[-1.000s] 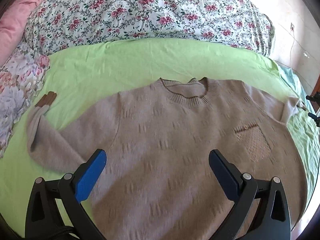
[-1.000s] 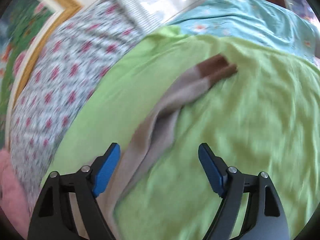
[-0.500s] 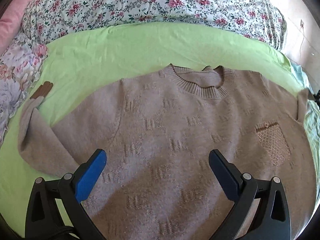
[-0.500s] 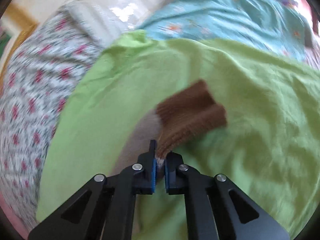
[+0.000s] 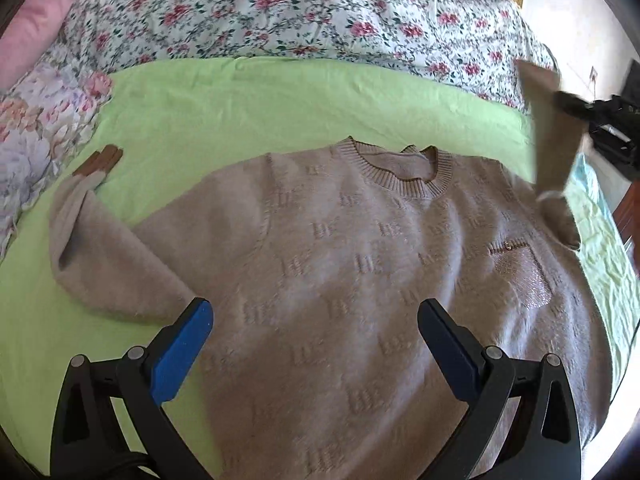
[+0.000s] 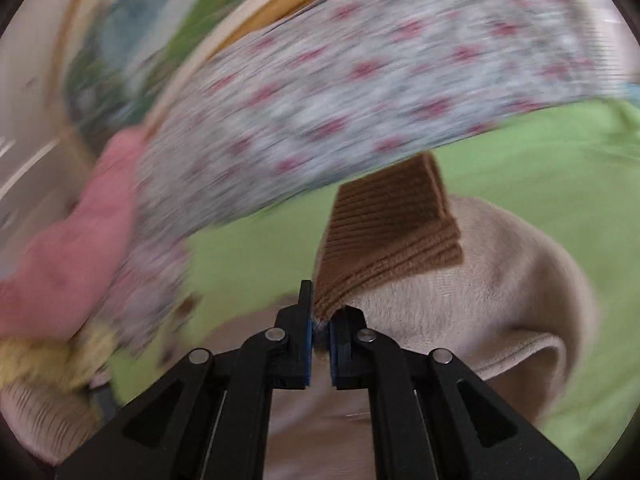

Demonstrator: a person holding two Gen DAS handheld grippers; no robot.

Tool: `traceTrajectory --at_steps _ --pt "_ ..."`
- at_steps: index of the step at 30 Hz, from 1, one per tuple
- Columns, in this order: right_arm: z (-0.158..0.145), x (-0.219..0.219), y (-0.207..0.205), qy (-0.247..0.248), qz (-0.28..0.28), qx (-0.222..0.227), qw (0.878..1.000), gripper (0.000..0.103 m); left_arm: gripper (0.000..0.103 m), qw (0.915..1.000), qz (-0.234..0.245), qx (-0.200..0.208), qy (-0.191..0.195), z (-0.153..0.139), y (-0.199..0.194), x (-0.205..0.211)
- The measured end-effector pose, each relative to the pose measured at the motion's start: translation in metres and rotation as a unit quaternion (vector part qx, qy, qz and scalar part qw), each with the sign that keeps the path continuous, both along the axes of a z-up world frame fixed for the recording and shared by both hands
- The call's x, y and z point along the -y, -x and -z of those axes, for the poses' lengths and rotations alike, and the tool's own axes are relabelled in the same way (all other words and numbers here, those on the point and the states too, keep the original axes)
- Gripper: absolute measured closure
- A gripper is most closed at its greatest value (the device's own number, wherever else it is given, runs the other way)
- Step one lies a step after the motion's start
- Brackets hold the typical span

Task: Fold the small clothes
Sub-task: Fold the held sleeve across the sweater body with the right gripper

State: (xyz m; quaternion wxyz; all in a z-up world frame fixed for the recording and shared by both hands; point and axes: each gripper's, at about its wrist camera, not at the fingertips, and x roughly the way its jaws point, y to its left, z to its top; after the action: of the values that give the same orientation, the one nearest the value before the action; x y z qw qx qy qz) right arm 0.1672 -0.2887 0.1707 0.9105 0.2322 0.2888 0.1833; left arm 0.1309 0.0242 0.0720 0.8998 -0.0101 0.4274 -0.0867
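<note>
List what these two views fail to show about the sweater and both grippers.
- Sweater hem: left wrist view, cut off by the bottom edge and the open left gripper.
- Raised sleeve and right gripper: same view, motion-blurred at the right edge.
- Cuff edge in the grip: right wrist view, hidden between the shut pads.
- Floral bedding: right wrist view, motion-blurred.

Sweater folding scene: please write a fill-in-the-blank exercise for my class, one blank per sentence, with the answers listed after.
1. The right hand-held gripper is shut on the sweater's brown ribbed ____.
2. The left hand-held gripper hovers over the sweater with its jaws ____.
3. The sweater lies on a ____ sheet.
4. The pillow behind the sheet has a ____ print.

Answers: cuff; open; green; floral
</note>
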Motion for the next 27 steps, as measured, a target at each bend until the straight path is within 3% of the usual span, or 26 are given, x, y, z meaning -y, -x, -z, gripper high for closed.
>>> traceTrajectory --at_steps 4,7,11,12,13,14,15,16,19,23,24,25,26,27 --pt "0.038 -0.084 -0.024 -0.006 -0.092 -0.049 0.995 0.096 0.001 0.9997 0.001 -0.011 0.02 0.003 0.005 -0.014" --pt "0.077 -0.123 -0.04 -0.005 -0.126 -0.096 0.987 0.095 0.001 0.9994 0.005 -0.017 0.031 0.006 0.006 -0.02" --pt "0.12 -0.141 -0.056 -0.026 -0.153 -0.183 0.971 0.091 0.001 0.9981 0.015 -0.037 0.047 0.013 -0.005 -0.018" --pt "0.124 -0.137 -0.053 -0.037 -0.151 -0.188 0.97 0.082 0.001 0.9973 0.018 -0.046 0.055 0.017 -0.009 -0.016" --pt "0.124 -0.135 -0.049 -0.045 -0.148 -0.188 0.97 0.063 0.001 0.9961 0.021 -0.057 0.064 0.021 -0.016 -0.012" --pt "0.122 -0.127 -0.044 -0.058 -0.141 -0.183 0.971 0.052 0.001 0.9955 0.022 -0.061 0.069 0.023 -0.019 -0.01" --pt "0.12 -0.12 -0.037 -0.07 -0.134 -0.174 0.973 0.035 0.001 0.9941 0.026 -0.069 0.08 0.026 -0.025 -0.006" --pt "0.114 -0.109 -0.03 -0.084 -0.125 -0.158 0.976 0.028 0.001 0.993 0.027 -0.075 0.088 0.029 -0.03 -0.001" --pt "0.094 -0.079 -0.01 -0.076 -0.082 -0.122 0.986 0.028 0.001 0.9925 0.023 -0.084 0.085 0.04 -0.042 0.014" --pt "0.074 -0.03 0.022 -0.06 -0.008 -0.087 0.994 0.028 0.003 0.9947 0.006 -0.087 0.053 0.053 -0.07 0.036" --pt "0.072 -0.021 0.028 -0.062 0.005 -0.08 0.995 0.028 0.02 0.9953 -0.001 -0.083 0.049 0.055 -0.078 0.038" --pt "0.068 -0.01 0.035 -0.066 0.022 -0.072 0.995 0.028 0.063 0.9954 -0.001 -0.079 0.054 0.054 -0.084 0.039" --pt "0.065 -0.003 0.042 -0.068 0.04 -0.064 0.995 0.028 0.09 0.9941 0.004 -0.085 0.068 0.052 -0.09 0.038" --pt "0.063 0.011 0.052 -0.07 0.062 -0.056 0.994 0.028 0.095 0.9924 0.005 -0.087 0.087 0.048 -0.092 0.035"
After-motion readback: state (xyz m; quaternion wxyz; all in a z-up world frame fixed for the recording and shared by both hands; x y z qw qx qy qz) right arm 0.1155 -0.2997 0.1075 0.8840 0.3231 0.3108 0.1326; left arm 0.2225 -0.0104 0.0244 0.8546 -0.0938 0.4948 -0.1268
